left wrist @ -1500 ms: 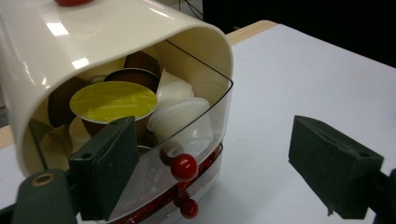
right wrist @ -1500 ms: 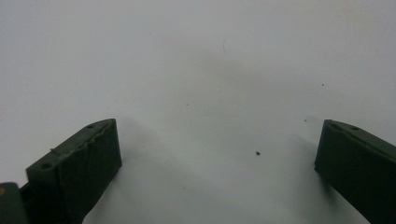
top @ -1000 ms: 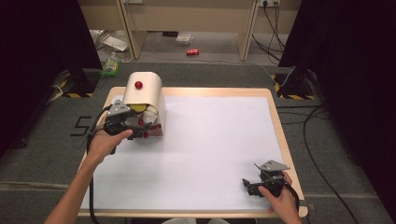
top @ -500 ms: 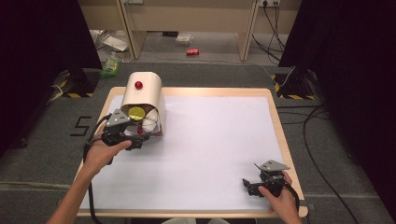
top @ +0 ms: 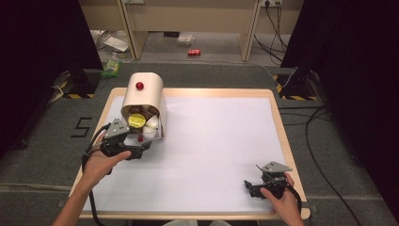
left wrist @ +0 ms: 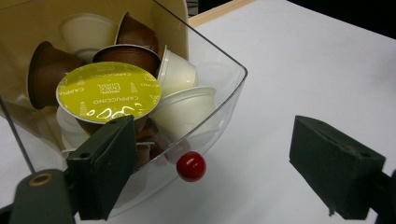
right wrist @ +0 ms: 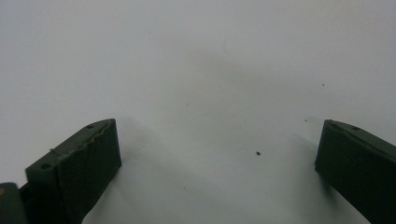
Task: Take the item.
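Low at the dispenser's (top: 142, 94) clear drawer (left wrist: 219, 100): left gripper (left wrist: 212, 172) level, jaws wide around red knob (left wrist: 191, 166), untouched; right gripper (top: 263, 181) resting wide apart, empty.

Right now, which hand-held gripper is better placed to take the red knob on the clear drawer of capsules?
Left. The left hand-held gripper is open right at the clear drawer, with the red knob between its jaws. The right hand-held gripper sits open at the table's near right corner, far off.
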### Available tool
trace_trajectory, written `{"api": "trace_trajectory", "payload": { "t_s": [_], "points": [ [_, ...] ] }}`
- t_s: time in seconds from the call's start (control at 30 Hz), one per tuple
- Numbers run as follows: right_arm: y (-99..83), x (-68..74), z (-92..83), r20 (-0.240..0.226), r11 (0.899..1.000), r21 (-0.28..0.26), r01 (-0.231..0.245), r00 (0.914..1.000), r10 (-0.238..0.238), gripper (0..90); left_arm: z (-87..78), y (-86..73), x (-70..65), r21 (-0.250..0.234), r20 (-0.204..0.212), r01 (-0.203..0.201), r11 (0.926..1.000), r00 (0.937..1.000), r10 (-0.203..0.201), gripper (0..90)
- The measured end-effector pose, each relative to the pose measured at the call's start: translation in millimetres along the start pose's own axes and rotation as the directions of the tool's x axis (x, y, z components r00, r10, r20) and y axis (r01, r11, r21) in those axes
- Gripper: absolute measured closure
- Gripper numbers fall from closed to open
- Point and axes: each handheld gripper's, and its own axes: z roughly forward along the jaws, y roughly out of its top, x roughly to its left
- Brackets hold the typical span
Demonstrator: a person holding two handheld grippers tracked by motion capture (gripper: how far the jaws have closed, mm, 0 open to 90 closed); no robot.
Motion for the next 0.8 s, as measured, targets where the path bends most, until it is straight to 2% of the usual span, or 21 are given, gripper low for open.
{"api": "trace_trajectory", "payload": {
  "t_s": [0.8],
  "points": [
    [0.0, 0.0, -0.1, 0.0, 1.0, 0.001, 0.0, 1.0, 0.0, 0.6, -7.1, -13.0, -13.0, 0.003, -0.002, 0.0, 1.0, 1.0, 0.0, 14.9]
  ]
}}
